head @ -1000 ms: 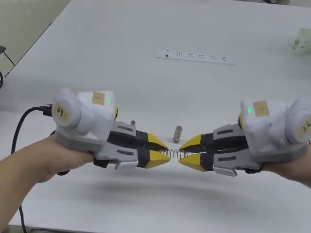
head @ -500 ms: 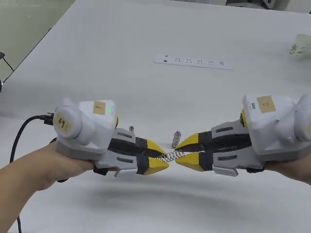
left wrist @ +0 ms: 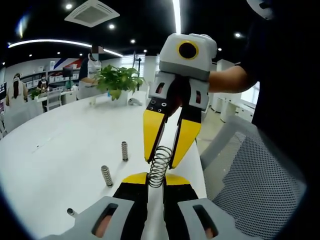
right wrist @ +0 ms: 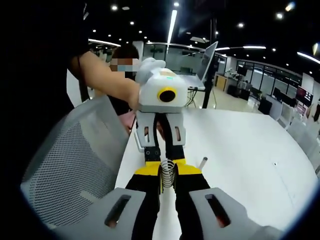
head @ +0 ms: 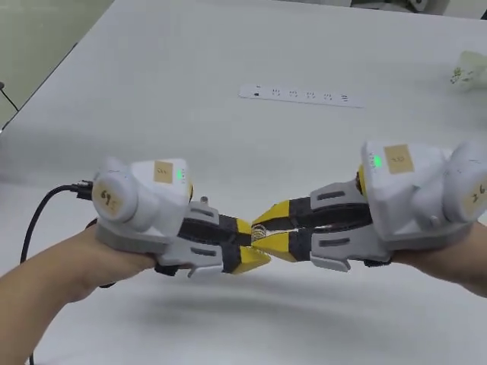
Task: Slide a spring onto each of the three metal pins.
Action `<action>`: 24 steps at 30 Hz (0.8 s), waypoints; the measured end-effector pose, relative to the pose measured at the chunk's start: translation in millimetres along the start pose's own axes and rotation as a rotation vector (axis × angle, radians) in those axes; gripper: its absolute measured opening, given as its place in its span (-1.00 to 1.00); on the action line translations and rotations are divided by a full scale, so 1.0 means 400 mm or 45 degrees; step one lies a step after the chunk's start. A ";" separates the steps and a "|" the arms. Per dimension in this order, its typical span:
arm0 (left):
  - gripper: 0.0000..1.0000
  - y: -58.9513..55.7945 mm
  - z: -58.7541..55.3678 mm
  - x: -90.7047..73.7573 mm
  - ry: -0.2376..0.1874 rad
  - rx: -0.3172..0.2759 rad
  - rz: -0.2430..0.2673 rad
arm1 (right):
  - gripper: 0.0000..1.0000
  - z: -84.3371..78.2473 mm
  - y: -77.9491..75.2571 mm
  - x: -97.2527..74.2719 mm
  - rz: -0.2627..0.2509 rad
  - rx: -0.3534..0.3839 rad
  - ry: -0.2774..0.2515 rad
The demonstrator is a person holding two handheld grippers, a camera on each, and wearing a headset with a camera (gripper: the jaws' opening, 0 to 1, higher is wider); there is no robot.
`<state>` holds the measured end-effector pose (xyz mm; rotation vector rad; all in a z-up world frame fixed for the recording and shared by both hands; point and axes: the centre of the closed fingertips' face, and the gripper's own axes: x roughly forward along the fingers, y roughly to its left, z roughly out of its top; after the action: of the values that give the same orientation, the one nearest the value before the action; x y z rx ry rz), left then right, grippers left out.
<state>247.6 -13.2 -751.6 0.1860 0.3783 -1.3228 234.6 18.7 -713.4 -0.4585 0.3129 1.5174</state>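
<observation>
Since a second ago the left gripper [head: 253,254] and right gripper [head: 263,229] have closed tip to tip, squeezing the spring [left wrist: 159,167] short above the counter [head: 228,46]; both sets of fingers are clenched on it. At its 9 o'clock stand a loaded pin [left wrist: 124,150] and a second loaded pin [left wrist: 106,175], with the bare pin [left wrist: 71,212] at 8 o'clock, probably next. The left gripper's sticker [head: 109,199] reads "69"; other labels are illegible.

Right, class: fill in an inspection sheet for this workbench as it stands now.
Surface: white table.
Job's things: spring held between both grippers; near sprung pin; far sprung pin; bare pin.
Clutter: power strip.
Grippers: left gripper and right gripper, each shut on the spring, tips meeting.
Cables: black cable trailing from the left gripper.
Surroundings: mesh chair, potted plant, people at far desks.
</observation>
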 end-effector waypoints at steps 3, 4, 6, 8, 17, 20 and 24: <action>-0.95 -0.004 0.000 -0.002 -0.006 -0.008 0.002 | -0.85 0.000 0.000 -0.001 -0.003 0.020 -0.015; -0.95 -0.005 -0.001 -0.002 -0.007 -0.014 0.003 | -0.85 0.000 0.001 -0.001 -0.002 0.020 -0.014; -0.95 -0.007 -0.001 -0.001 -0.011 -0.028 0.004 | -0.86 0.000 0.003 0.001 -0.002 0.019 -0.011; -0.95 -0.009 -0.001 0.000 -0.013 -0.040 0.002 | -0.85 -0.001 0.004 0.003 0.001 0.014 -0.003; -0.92 -0.004 0.014 -0.005 -0.041 -0.055 0.018 | -0.85 0.008 -0.005 0.003 -0.007 0.030 -0.009; -0.90 -0.001 0.017 -0.005 -0.048 -0.069 0.025 | -0.85 0.009 -0.006 0.005 -0.011 0.027 -0.008; -0.82 0.000 0.018 -0.008 -0.051 -0.075 0.029 | -0.85 0.008 -0.011 0.007 -0.021 0.030 -0.006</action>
<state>248.1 -13.0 -743.9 0.1136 0.3797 -1.2897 238.9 22.5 -711.6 -0.4382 0.3223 1.4968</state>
